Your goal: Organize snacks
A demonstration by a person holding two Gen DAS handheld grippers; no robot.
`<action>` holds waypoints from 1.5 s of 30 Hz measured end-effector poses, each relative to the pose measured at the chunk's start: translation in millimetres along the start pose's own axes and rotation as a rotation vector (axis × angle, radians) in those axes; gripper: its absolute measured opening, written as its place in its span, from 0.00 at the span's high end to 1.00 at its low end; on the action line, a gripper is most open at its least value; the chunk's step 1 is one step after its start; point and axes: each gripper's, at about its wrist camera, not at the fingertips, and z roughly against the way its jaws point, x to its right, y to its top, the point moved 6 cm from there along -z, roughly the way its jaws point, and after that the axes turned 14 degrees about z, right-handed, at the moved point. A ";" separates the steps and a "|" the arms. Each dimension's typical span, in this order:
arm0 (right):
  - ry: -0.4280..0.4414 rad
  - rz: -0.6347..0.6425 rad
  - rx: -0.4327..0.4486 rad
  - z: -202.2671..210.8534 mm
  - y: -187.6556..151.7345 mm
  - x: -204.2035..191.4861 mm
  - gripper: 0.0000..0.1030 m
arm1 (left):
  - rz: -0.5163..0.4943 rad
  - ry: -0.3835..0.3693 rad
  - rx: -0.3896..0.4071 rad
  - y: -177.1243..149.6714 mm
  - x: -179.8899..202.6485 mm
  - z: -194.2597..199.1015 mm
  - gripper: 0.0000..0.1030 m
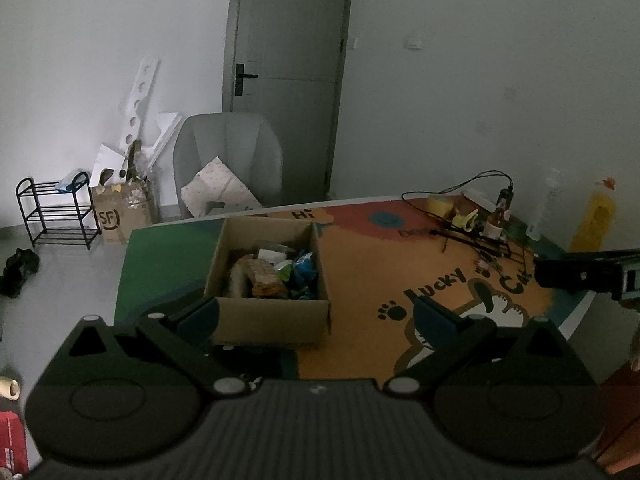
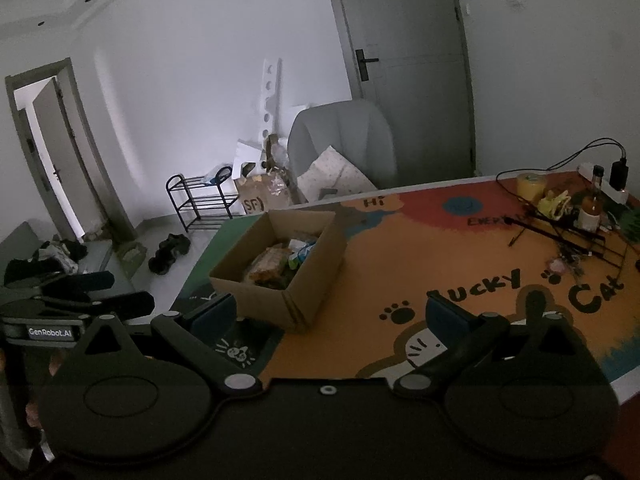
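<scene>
**Snacks in the open carton, both grippers held back and empty**

The cardboard box point(image 1: 267, 276) stands open on the tabletop point(image 1: 360, 264), on the cartoon-printed mat, and serves here as the landmark. Inside it lie the snacks point(image 1: 276, 274): a brownish wrapped pack toward its left side, a blue bag toward its right wall, and pale packets behind them. They lie loosely, overlapping; how many there are cannot be told in this dim light. No snack is visible on the mat outside the box.

The left gripper point(image 1: 316, 314) sits just in front of the box's near wall, jaws spread wide with nothing between them. The right gripper point(image 2: 332, 314) hovers to the front and right of the box, equally wide and empty.

This scene fits two readings: packs gathered into the box and the work nearly finished, or a jumbled box waiting to be sorted. The pictures do not settle which.

Should a gripper go into the box, some care would pay:
- come in from above the open top, clear of the near wall and right-hand corner;
- take a pack by a firm edge, since crinkly bags slip and crush easily;
- steady the light carton with the other gripper, as it will probably slide on the mat.

The clutter far right of the box — tape roll point(image 2: 530, 185), bottle point(image 2: 591, 206), cables — lies well apart.
</scene>
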 end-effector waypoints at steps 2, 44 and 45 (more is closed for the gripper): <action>0.001 0.004 -0.001 -0.2 0.1 0.0 0.00 | -0.001 0.004 0.000 -0.3 0.2 -0.5 0.00; 0.015 -0.007 -0.046 -0.3 -1.0 -0.8 0.00 | -0.007 0.017 0.003 1.3 -5.5 14.2 0.00; 0.017 -0.005 -0.045 -0.3 -0.9 -0.8 0.00 | -0.007 0.019 0.002 1.3 -5.4 13.9 0.00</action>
